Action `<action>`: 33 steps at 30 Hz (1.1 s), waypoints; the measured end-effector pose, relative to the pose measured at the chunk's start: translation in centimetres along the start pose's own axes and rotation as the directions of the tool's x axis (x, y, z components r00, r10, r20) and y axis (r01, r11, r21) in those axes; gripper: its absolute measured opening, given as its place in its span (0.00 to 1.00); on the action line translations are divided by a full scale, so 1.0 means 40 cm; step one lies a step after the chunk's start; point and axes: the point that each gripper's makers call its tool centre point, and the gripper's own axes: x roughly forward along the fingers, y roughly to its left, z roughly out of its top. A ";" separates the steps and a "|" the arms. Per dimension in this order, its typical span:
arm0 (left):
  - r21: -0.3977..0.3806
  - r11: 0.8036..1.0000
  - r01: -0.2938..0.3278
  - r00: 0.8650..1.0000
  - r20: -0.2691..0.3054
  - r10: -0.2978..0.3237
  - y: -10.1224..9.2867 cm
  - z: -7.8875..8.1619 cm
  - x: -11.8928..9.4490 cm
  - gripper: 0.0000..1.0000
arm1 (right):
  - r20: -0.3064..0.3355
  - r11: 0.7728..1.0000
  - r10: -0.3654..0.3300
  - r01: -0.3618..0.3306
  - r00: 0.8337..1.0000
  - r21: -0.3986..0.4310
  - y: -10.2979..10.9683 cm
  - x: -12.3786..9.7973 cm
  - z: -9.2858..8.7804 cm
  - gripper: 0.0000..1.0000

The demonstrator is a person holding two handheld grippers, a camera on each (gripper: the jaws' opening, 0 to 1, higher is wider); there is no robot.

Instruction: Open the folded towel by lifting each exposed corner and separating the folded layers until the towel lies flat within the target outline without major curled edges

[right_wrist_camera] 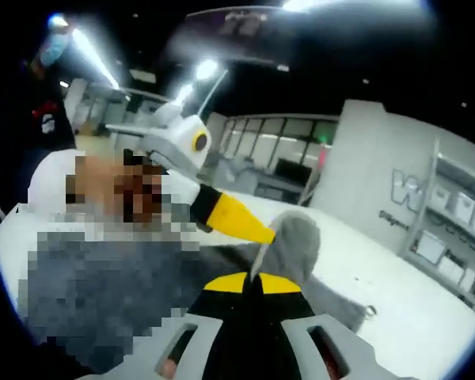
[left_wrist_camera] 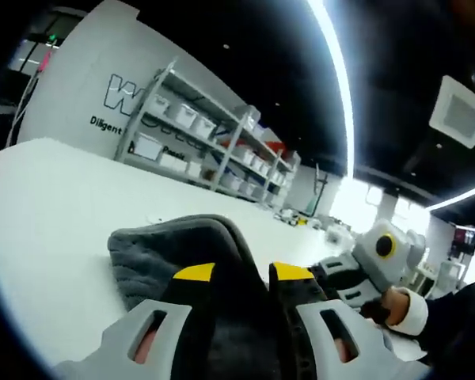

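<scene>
1. Left gripper (left_wrist_camera: 243, 273), pale grey plastic with yellow-tipped black jaws, has its jaws close together on a raised fold of the grey towel (left_wrist_camera: 170, 253).
2. Right gripper (right_wrist_camera: 252, 283), same build, pinches an upturned corner of the towel (right_wrist_camera: 294, 241), which stands up in a soft rounded peak.
3. Fleecy and dark grey, the towel lies on a smooth white table (left_wrist_camera: 55, 206).
4. Left gripper view shows metal shelving (left_wrist_camera: 210, 134) with white bins.
5. Right gripper view shows the left gripper's yellow tip touching the towel corner.
6. Most of the towel's outline is hidden behind the jaws.
</scene>
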 end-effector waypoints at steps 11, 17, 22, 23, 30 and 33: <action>0.052 0.999 -0.012 0.999 -0.042 0.014 0.003 -0.026 -0.003 0.11 | 0.008 0.999 0.034 -0.034 0.999 -0.019 0.022 0.000 0.002 0.00; 0.065 0.998 -0.007 0.999 -0.041 0.010 -0.017 -0.026 -0.008 0.06 | 0.038 0.998 0.039 -0.040 0.999 0.044 0.007 -0.010 0.013 0.07; 0.048 0.999 -0.013 1.000 -0.015 0.014 -0.005 -0.002 -0.018 0.05 | 0.069 0.993 0.030 -0.037 0.997 0.116 -0.018 -0.026 0.018 0.13; 0.037 0.999 -0.012 1.000 -0.007 0.012 0.000 0.005 -0.019 0.05 | 0.070 0.992 0.030 -0.038 0.997 0.123 -0.022 -0.029 0.015 0.13; 0.012 1.000 -0.015 0.999 0.035 0.015 0.006 0.029 -0.029 0.05 | 0.135 0.980 0.048 -0.073 0.990 0.187 -0.019 -0.047 0.049 0.16; 0.003 1.000 -0.017 0.998 0.060 0.016 -0.014 0.031 -0.039 0.05 | 0.205 0.962 0.074 -0.124 0.976 0.245 -0.017 -0.066 0.081 0.19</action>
